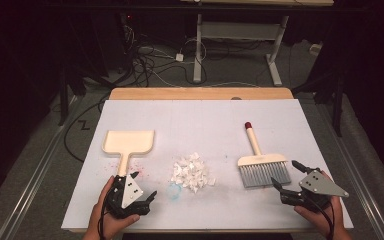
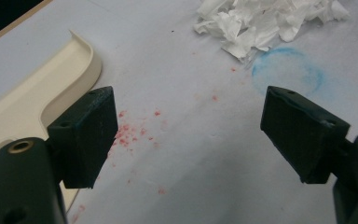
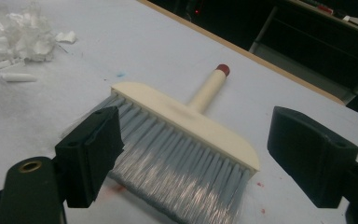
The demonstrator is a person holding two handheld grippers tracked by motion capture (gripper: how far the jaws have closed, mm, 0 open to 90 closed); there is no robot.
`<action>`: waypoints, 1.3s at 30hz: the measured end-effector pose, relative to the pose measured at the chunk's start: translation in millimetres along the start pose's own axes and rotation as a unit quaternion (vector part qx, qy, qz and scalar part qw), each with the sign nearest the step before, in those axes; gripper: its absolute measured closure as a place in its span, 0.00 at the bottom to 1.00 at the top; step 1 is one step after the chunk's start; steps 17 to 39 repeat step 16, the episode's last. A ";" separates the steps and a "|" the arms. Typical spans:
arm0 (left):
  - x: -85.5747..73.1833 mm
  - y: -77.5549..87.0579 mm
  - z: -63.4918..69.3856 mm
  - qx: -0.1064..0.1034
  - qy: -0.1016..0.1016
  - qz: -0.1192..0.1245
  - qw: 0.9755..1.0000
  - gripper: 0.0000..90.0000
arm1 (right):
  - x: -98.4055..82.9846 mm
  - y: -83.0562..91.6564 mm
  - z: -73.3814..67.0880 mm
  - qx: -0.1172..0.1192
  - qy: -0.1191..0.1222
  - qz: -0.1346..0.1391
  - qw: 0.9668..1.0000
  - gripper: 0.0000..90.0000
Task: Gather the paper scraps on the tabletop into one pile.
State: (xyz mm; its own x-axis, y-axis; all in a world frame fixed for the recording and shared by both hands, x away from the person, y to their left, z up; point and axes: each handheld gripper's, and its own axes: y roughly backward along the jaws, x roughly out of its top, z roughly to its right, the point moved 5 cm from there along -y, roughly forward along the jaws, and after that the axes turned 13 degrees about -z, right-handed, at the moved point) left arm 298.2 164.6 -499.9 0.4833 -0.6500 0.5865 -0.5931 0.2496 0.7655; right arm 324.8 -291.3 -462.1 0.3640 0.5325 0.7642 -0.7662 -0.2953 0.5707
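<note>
A small heap of torn white paper pieces (image 1: 193, 173) lies in the middle of the white surface (image 1: 200, 125), near the front edge. Just beside it, toward the person, there is a faint blue ring stain (image 2: 286, 70) on the surface. To the left of the heap lies a cream dustpan (image 1: 128, 142), flat and with nothing inside it, its handle pointing to the person. Small red specks (image 2: 130, 133) are scattered between the dustpan and the heap. To the right lies a brush (image 1: 261, 165) with grey bristles turned to the person and a cream handle with a red tip pointing away. The left claw (image 1: 145, 185) is near the dustpan handle, its jaws apart and holding nothing. The right claw (image 1: 286, 175) is just beside the bristles, also with jaws apart. Between the claws and these things nothing stands in the way.
</note>
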 end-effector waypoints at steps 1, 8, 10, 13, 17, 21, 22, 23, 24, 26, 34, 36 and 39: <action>0.1 -0.1 0.0 0.000 0.000 0.000 1.000 0.20 | 0.4 -0.2 0.0 -0.002 0.000 0.000 1.000 0.21; 0.2 -0.4 -0.1 0.001 0.000 -0.003 1.000 0.20 | 0.1 0.2 -1.0 0.000 0.005 0.001 1.000 0.21; 0.5 -1.1 -0.3 0.000 0.000 -0.003 1.000 0.20 | 0.4 0.4 -1.0 0.004 0.003 0.002 1.000 0.20; 0.3 -2.4 -0.8 -0.003 -0.001 -0.006 1.000 0.20 | 0.6 0.7 -1.1 0.004 0.005 0.003 1.000 0.20; 0.9 -4.1 -1.8 -0.003 0.002 -0.005 1.000 0.20 | 0.4 -0.4 -1.8 0.002 0.006 0.001 1.000 0.20; 0.9 -4.1 -1.8 -0.003 0.002 -0.005 1.000 0.20 | 0.4 -0.4 -1.8 0.002 0.006 0.001 1.000 0.20; 0.9 -4.1 -1.8 -0.003 0.002 -0.005 1.000 0.20 | 0.4 -0.4 -1.8 0.002 0.006 0.001 1.000 0.20; 0.9 -4.1 -1.8 -0.003 0.002 -0.005 1.000 0.20 | 0.4 -0.4 -1.8 0.002 0.006 0.001 1.000 0.20; 0.9 -4.1 -1.8 -0.003 0.002 -0.005 1.000 0.20 | 0.4 -0.4 -1.8 0.002 0.006 0.001 1.000 0.20; 0.9 -4.1 -1.8 -0.003 0.002 -0.005 1.000 0.20 | 0.4 -0.4 -1.8 0.002 0.006 0.001 1.000 0.20; 0.9 -4.1 -1.8 -0.003 0.002 -0.005 1.000 0.20 | 0.4 -0.4 -1.8 0.002 0.006 0.001 1.000 0.20; 0.9 -4.1 -1.8 -0.003 0.002 -0.005 1.000 0.20 | 0.4 -0.4 -1.8 0.002 0.006 0.001 1.000 0.20; 0.9 -4.1 -1.8 -0.003 0.002 -0.005 1.000 0.20 | 0.4 -0.4 -1.8 0.002 0.006 0.001 1.000 0.20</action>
